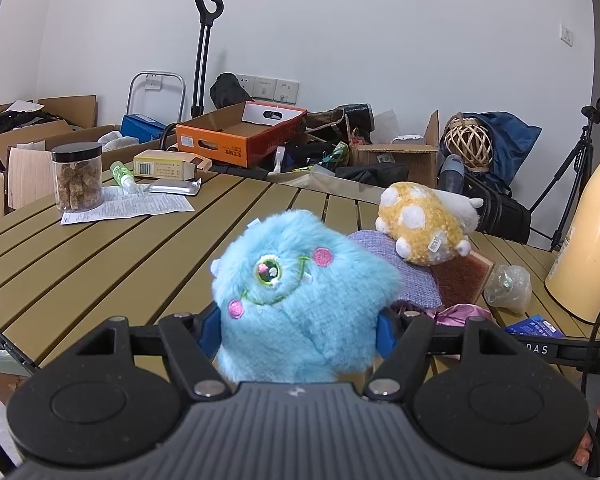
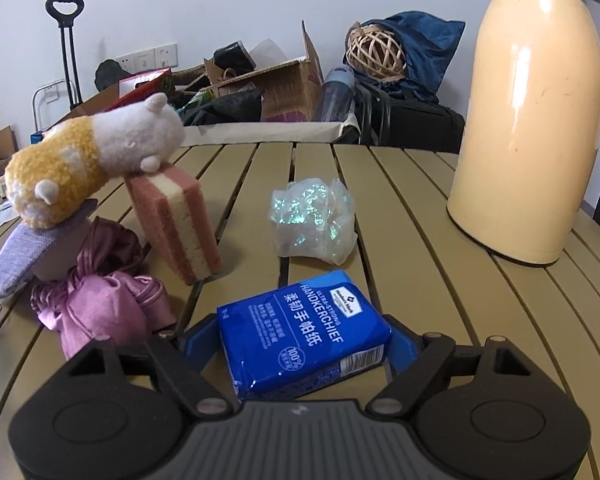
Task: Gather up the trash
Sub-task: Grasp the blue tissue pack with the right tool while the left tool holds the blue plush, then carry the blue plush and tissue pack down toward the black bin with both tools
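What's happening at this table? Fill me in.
A person is working with a gripper in each hand at a slatted table. The left gripper is clamped on a fluffy blue plush toy, held up off the table. The right gripper has a blue tissue pack between its fingers; the pack sits tilted, and I cannot tell if the pads press it yet. A crumpled clear wrapper, a layered sponge, a pink cloth and a cream jug sit nearby.

blue tissue pack [image 2: 304, 336] reads "ultra-strong handkerchief", "100%"; "das" on black bar [image 1: 540, 349].
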A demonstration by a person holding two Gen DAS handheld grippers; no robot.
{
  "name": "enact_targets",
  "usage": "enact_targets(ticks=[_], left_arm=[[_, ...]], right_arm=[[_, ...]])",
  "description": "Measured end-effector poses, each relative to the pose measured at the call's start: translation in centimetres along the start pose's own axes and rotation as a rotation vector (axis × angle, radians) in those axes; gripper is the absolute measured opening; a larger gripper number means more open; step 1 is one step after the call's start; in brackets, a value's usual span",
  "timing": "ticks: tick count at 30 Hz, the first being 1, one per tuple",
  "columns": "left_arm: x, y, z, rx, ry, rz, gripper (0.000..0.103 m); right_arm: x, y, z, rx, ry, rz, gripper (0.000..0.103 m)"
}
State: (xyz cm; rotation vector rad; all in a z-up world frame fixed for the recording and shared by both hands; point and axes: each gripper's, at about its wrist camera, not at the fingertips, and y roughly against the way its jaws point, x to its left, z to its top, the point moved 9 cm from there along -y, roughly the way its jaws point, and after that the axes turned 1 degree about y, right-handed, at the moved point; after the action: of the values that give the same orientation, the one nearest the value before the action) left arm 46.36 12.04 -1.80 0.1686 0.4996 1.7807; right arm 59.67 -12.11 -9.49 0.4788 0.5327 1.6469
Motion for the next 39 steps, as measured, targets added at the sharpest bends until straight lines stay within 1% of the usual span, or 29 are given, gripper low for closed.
enact_targets(ticks=[10, 20, 22, 25, 31, 39], left_arm=[[-0.2, 0.5, -0.3, -0.018, -0.034, 0.01, 0.071], [-0.1, 2.6, -0.7, -0.051, -0.053, 0.028, 0.071], [-0.2, 3.3, -0.9, -0.065, -0.061, 0.033, 0.071], [-0.3, 4.3, -1.2, -0.081, -0.08, 0.04, 0.071], [-0.8, 6.3, -2.8, -0.09, -0.108, 0.034, 0.071], [-0.2, 9.0, -5.7, -0.058, -0.116, 0.025, 0.071]], right_arm=[[0.1, 3.0, 0.1, -0.077, 0.001, 0.008, 0.083], [0.8, 8.2, -0.6, -0.168, 0.018, 0.019, 0.083], [1.2, 9.4, -1.1, -0.187, 0.039, 0.018, 0.083], [1.6, 11.3, -2.2, -0.206, 0.047, 0.039, 0.083], [1.7, 14.6, -4.7, -0.225, 0.048, 0.06, 0.083], [1.1, 18.6, -7.6, -0.26, 0.044, 0.067, 0.083]])
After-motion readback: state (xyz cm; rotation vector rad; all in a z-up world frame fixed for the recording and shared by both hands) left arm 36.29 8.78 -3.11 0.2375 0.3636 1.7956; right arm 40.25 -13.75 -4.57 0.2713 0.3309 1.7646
